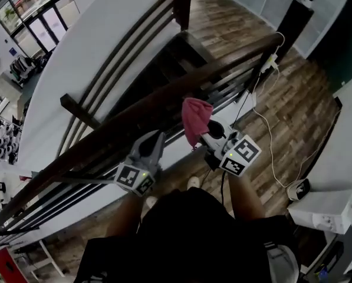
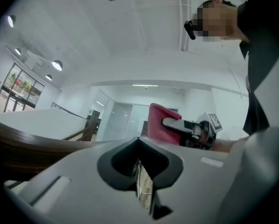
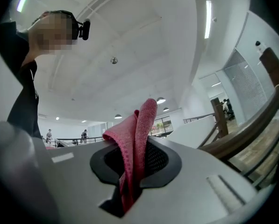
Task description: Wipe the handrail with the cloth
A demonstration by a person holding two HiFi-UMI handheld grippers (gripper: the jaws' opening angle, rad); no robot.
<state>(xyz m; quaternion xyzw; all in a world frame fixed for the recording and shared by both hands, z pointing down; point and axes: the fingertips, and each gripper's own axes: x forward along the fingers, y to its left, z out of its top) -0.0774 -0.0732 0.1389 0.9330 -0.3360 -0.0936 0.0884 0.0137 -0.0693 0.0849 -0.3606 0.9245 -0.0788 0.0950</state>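
Observation:
A dark wooden handrail (image 1: 134, 114) runs diagonally from lower left to upper right, above thin metal bars. A pink cloth (image 1: 195, 118) stands up bunched just past the rail, pinched in my right gripper (image 1: 204, 132). In the right gripper view the cloth (image 3: 135, 134) fills the slot between the shut jaws, with the handrail (image 3: 244, 132) off to the right. My left gripper (image 1: 154, 138) points up at the rail's near side, left of the cloth. Its jaws are shut with nothing between them. The left gripper view shows the cloth (image 2: 159, 120) and the rail (image 2: 17, 141).
Beyond the rail a stairwell drops away beside a white curved wall (image 1: 99, 40). A wooden post (image 1: 182, 2) stands at the rail's far end. A white power strip (image 1: 270, 63) and cable (image 1: 269, 143) lie on the wood floor, with white boxes (image 1: 326, 212) at lower right.

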